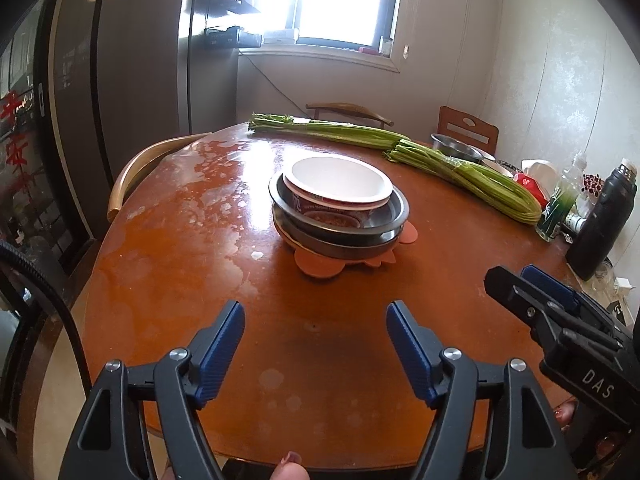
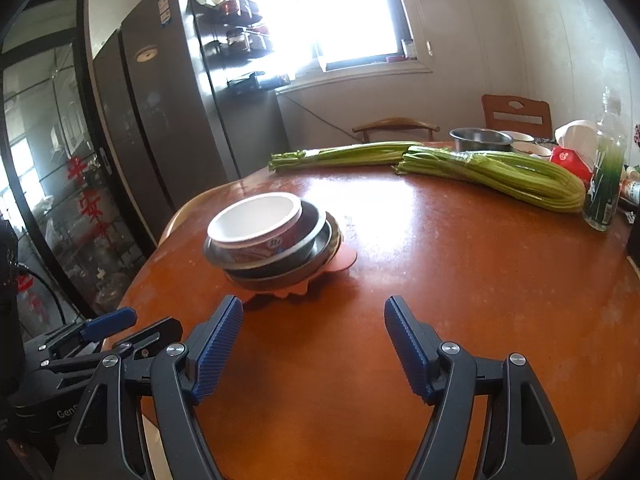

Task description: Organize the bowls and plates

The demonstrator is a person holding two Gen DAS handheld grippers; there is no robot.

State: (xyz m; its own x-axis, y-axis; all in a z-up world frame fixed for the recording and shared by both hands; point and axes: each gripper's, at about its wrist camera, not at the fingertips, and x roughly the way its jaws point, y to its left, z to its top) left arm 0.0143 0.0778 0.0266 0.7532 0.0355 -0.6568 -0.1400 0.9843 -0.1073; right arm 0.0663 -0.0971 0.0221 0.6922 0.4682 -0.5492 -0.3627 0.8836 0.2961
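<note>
A stack stands on the round wooden table [image 1: 192,264]: a white paper bowl [image 1: 340,180] with a red printed side sits in a grey metal bowl [image 1: 394,212], on a grey metal plate [image 1: 348,246], on an orange mat [image 1: 320,266]. The stack also shows in the right wrist view, with the white bowl [image 2: 256,220] on top. My left gripper [image 1: 316,336] is open and empty, near the table's front edge, short of the stack. My right gripper [image 2: 314,334] is open and empty, to the right of the left one.
Two bundles of green celery [image 1: 460,164] lie across the far side. A steel bowl [image 2: 480,138], a red packet, a glass bottle [image 2: 604,184] and a black flask [image 1: 604,216] crowd the right edge. Chairs stand around the table; a dark fridge [image 2: 168,112] is at left.
</note>
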